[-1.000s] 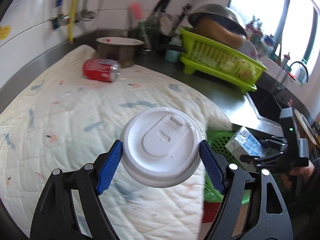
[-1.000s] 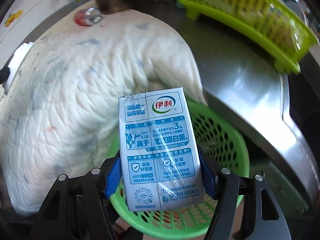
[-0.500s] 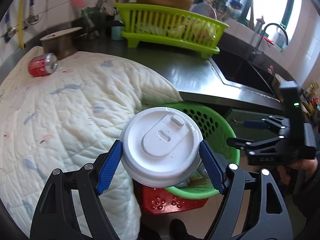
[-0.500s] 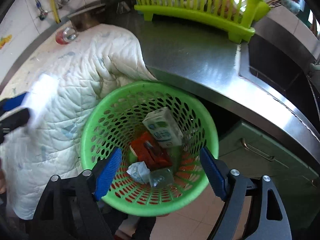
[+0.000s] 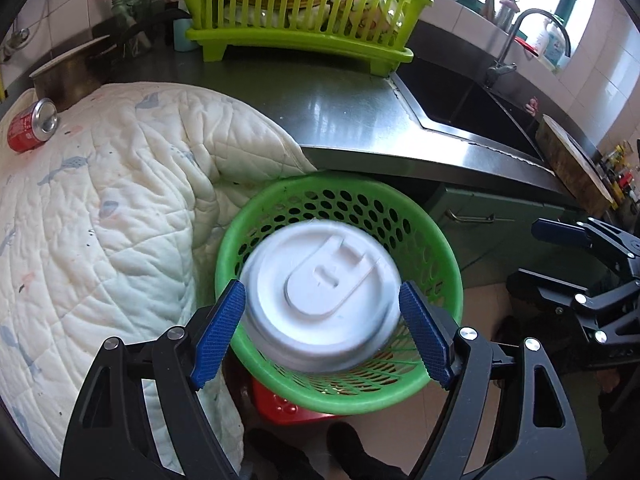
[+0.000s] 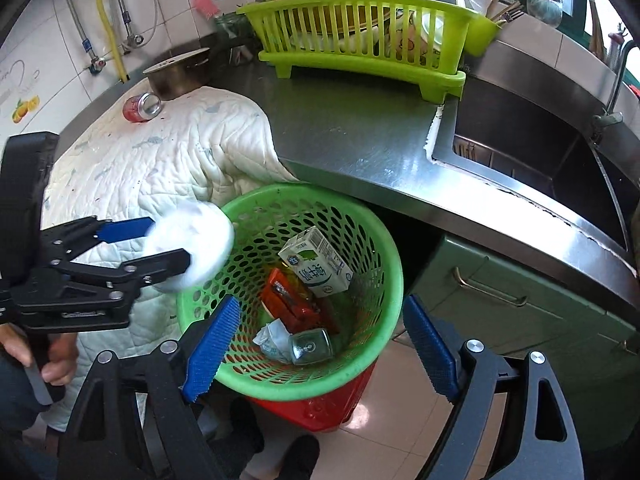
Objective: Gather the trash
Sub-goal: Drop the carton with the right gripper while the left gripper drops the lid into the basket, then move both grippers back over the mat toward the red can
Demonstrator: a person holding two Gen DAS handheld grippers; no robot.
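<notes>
Over green basket [image 5: 436, 236], left gripper [image 5: 322, 328] parted around blurred lid [image 5: 320, 296], right gripper [image 6: 320, 350] wide

Chinese print shows on the milk carton [image 6: 316, 261] in the basket, too small to read

Two hand-held grippers point forward and down past the worktop's front edge. The left gripper [image 5: 322, 312] has its blue-padded jaws spread, a blurred white lid [image 5: 320, 296] between them; whether the pads touch it is unclear. The right gripper [image 6: 320, 344] is spread wide, holding nothing. A bare hand [image 6: 44, 356] grips the left handle.
</notes>
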